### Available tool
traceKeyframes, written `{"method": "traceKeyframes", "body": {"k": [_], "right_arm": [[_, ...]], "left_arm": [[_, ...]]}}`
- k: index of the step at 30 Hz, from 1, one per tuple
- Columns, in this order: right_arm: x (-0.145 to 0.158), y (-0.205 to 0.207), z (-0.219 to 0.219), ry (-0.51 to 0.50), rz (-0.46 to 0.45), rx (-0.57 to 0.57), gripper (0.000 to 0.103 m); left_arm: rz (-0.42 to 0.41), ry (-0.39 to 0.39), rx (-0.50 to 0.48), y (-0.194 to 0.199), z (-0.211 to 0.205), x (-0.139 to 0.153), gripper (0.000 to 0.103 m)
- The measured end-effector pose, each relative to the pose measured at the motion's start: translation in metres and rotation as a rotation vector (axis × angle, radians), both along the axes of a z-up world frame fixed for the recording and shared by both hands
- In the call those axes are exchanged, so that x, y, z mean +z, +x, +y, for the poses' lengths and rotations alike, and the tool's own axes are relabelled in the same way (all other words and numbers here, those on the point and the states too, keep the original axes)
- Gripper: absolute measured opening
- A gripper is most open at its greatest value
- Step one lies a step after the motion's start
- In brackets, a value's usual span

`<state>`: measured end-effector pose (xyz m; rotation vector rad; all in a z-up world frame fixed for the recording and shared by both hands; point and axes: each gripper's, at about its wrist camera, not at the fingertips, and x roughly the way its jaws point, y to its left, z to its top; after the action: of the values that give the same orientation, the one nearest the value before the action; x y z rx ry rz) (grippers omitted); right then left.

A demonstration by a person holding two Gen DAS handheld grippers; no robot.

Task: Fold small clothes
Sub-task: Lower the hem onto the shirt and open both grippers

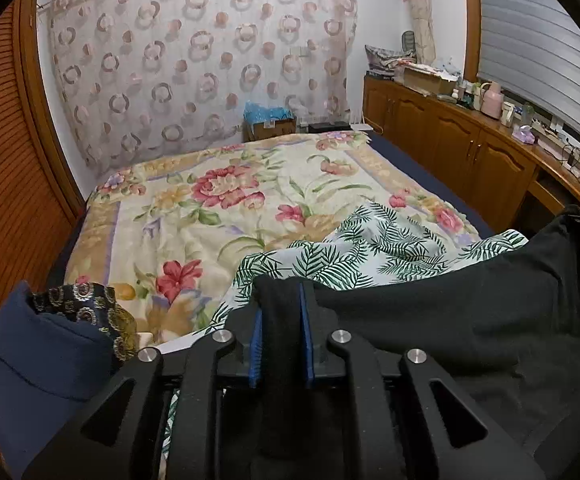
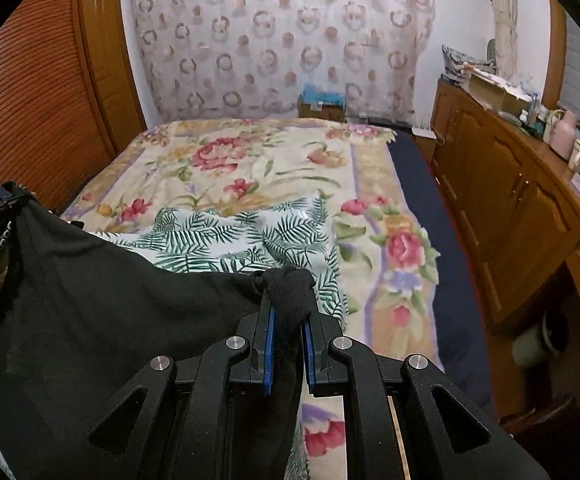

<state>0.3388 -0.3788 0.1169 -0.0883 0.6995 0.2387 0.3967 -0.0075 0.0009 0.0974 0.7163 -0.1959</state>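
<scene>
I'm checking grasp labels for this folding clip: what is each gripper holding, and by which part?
Both hold the black garment: the left gripper and the right gripper each pinch a bunched bit of its edge, the cloth slung between them.

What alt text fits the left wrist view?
The left claw is shut on a bunched corner of a black garment held above a bed. A palm-leaf print cloth lies on the floral blanket beyond; wooden cabinets stand right.

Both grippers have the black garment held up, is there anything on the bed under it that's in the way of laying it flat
Yes. A crumpled leaf-print cloth lies on the blanket right beyond the black garment, where it would land. Farther up, the blanket is bare.
</scene>
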Motion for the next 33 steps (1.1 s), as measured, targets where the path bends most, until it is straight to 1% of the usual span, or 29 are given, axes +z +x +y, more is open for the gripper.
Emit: {"method": "traceKeyframes", "body": {"k": [1,2,3,4,5,6,7,8,9,10,11,13,15,18,20,27,32,33], "right_arm": [[0.0,0.0,0.001,-0.002,0.003,-0.002,0.012],[0.001,0.001,0.001,-0.005,0.002,-0.004,0.012],[0.003,-0.001,0.002,-0.005,0.001,-0.008,0.012],[0.005,-0.003,0.002,-0.004,0.002,-0.002,0.016],[0.006,-0.006,0.004,-0.01,0.002,-0.002,0.021],[0.004,-0.002,0.005,-0.015,0.001,0.0,0.024],[0.005,-0.004,0.006,-0.017,-0.003,0.0,0.03],[0.006,-0.007,0.006,-0.016,-0.01,0.0,0.04],[0.007,-0.011,0.006,-0.013,-0.018,0.0,0.046],[0.009,-0.017,0.006,-0.008,-0.025,-0.004,0.054],[0.01,-0.024,0.005,0.003,-0.031,-0.002,0.058],[0.01,-0.038,0.004,0.018,-0.041,0.003,0.058],[0.007,-0.054,0.003,0.025,-0.041,-0.002,0.058],[0.001,-0.084,0.001,0.032,-0.037,-0.014,0.058],[-0.004,-0.102,-0.001,0.034,-0.029,-0.014,0.058],[-0.019,-0.162,-0.009,0.053,0.014,-0.044,0.058],[-0.034,-0.185,-0.018,0.076,0.073,-0.059,0.058],[-0.034,-0.184,-0.018,0.078,0.083,-0.062,0.058]], "left_arm": [[0.007,0.004,-0.002,0.0,-0.001,-0.001,0.021],[0.012,0.006,-0.004,0.002,-0.001,-0.002,0.029],[0.011,0.009,-0.001,0.002,-0.001,-0.002,0.033],[0.004,0.009,0.001,-0.002,-0.001,-0.001,0.042],[0.0,0.0,-0.006,-0.004,-0.001,-0.001,0.047],[0.002,-0.011,-0.019,-0.008,-0.001,0.0,0.048],[0.007,-0.021,-0.032,-0.012,-0.001,-0.001,0.054],[0.012,-0.029,-0.044,-0.018,-0.001,-0.002,0.065],[0.015,-0.034,-0.051,-0.024,-0.001,-0.002,0.072],[0.018,-0.038,-0.058,-0.03,-0.001,-0.003,0.08],[0.019,-0.04,-0.068,-0.038,-0.001,-0.004,0.08],[0.023,-0.04,-0.076,-0.05,0.0,-0.007,0.08],[0.016,-0.053,-0.056,-0.067,0.003,-0.011,0.08],[0.042,-0.08,-0.054,-0.083,0.007,-0.018,0.08],[0.05,-0.077,-0.048,-0.092,0.008,-0.023,0.08],[0.087,-0.09,-0.023,-0.108,0.015,-0.041,0.08],[0.105,-0.085,-0.017,-0.113,0.015,-0.052,0.08],[0.109,-0.081,-0.013,-0.113,0.015,-0.055,0.08]]}}
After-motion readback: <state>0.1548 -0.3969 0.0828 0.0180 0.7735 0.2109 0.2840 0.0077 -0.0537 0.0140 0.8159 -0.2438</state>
